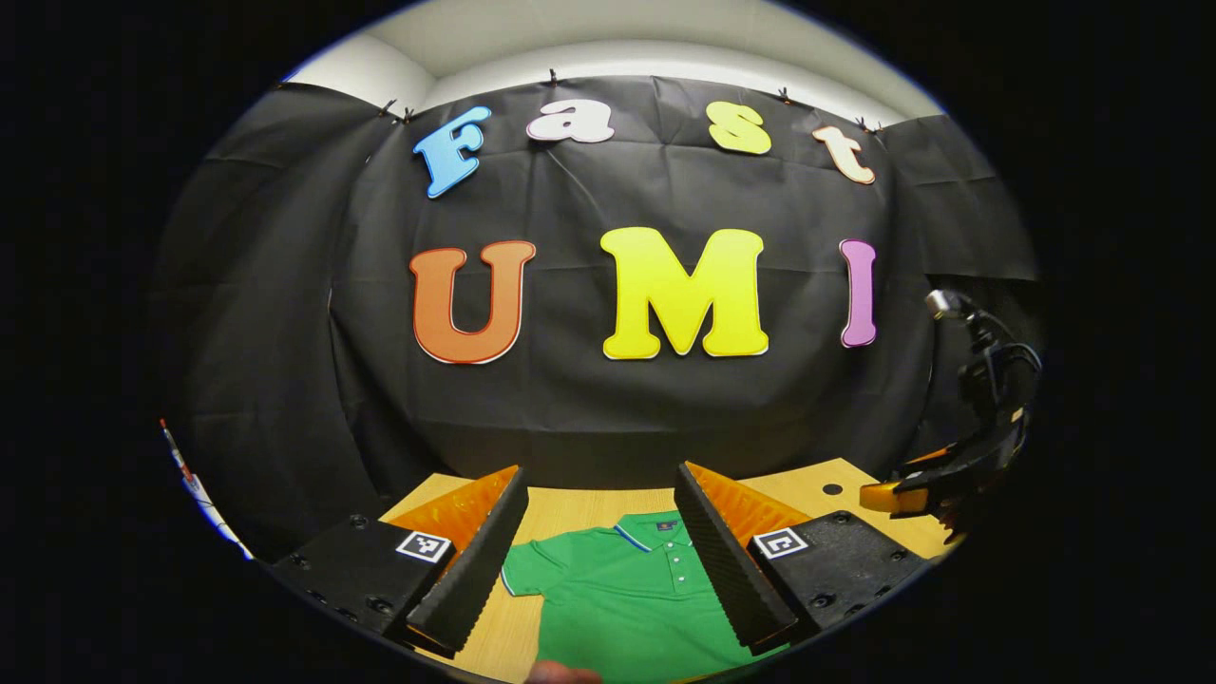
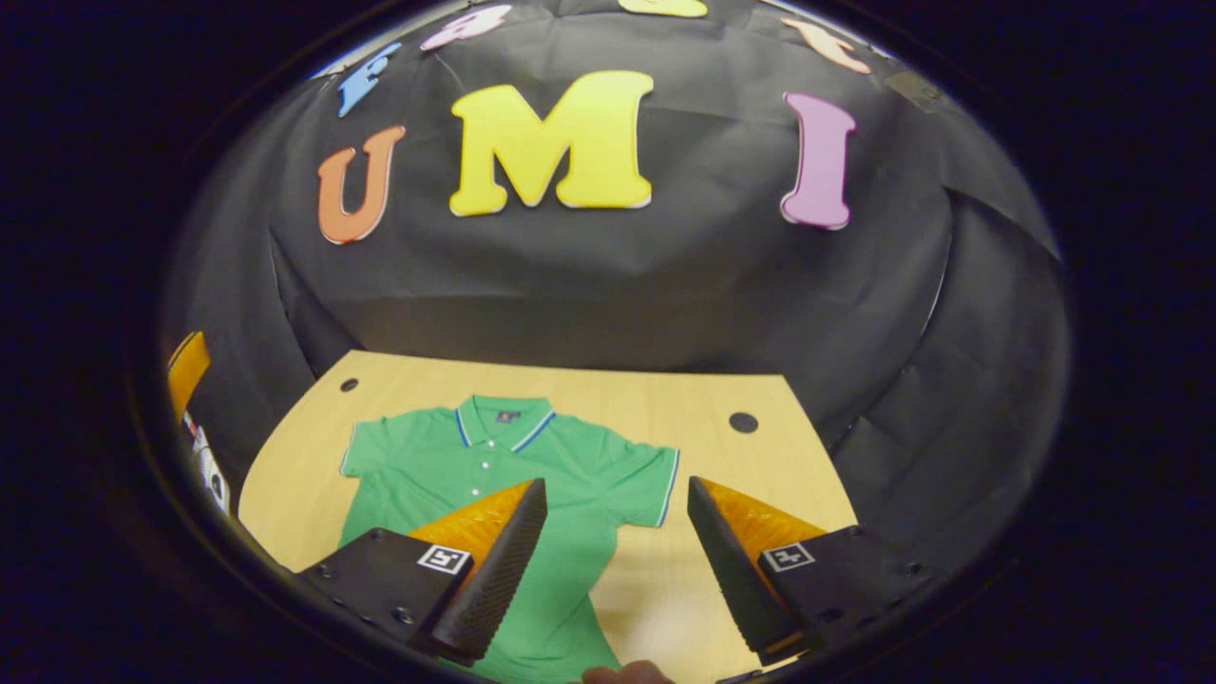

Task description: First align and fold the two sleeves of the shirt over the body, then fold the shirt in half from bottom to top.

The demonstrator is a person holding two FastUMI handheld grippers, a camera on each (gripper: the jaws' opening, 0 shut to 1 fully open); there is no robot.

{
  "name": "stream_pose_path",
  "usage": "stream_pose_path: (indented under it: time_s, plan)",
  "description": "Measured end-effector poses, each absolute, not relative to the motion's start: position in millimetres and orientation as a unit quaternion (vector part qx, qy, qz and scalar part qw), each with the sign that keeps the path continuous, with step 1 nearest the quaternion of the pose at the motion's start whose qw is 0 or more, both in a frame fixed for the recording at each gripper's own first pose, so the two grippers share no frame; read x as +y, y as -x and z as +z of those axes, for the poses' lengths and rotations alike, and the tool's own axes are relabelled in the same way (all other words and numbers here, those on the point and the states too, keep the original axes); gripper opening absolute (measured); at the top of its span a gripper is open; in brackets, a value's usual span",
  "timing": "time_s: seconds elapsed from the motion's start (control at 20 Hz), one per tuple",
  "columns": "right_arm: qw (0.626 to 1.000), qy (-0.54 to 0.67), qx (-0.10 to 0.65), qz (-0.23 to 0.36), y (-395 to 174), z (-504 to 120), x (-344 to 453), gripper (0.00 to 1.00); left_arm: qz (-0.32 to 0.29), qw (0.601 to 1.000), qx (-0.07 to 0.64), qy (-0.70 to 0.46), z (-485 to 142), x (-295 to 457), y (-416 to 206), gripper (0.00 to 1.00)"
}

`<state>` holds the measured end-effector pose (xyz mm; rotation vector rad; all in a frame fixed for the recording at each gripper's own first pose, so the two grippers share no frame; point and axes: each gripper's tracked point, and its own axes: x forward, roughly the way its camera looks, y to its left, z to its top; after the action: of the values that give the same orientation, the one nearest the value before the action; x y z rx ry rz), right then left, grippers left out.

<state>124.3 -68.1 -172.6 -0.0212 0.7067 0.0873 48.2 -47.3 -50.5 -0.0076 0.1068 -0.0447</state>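
A green polo shirt [image 2: 494,475] with a blue-and-white trimmed collar lies flat, face up, on the wooden table [image 2: 665,399], both short sleeves spread out. In the left gripper view the shirt [image 1: 617,589] lies below and between the fingers of my left gripper [image 1: 600,570], which is open and held above it. My right gripper [image 2: 616,560] hangs open above the shirt's right side, its left finger over the body and its right finger past the right sleeve [image 2: 651,484]. The right gripper [image 1: 936,480] also appears at the right edge of the left gripper view.
The table [image 1: 570,508] has two round cable holes [image 2: 743,422] near its back edge. The black cloth wall stands close behind the table. A fingertip [image 2: 622,674] shows at the bottom edge of the right gripper view.
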Motion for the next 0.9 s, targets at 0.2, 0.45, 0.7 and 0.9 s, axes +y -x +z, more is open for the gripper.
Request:
stream_pose_path:
  time_s: [0.2, 0.45, 0.7, 0.9]
  plan:
    - [0.891, -0.039, 0.452, 0.027, -160, -222, -82, 0.96, -0.032, 0.997, 0.075, 0.015, -62, -59, -53, 0.99]
    - [0.827, -0.079, 0.556, -0.005, -192, -300, -96, 0.96, -0.025, 0.995, 0.092, 0.018, -71, -57, -53, 0.99]
    - [0.782, -0.106, 0.613, -0.043, -212, -364, -109, 0.96, 0.002, 0.993, 0.118, 0.006, -86, -37, -50, 1.00]
    - [0.764, -0.119, 0.631, -0.061, -220, -384, -111, 0.96, 0.021, 0.990, 0.138, 0.010, -98, -26, -48, 1.00]
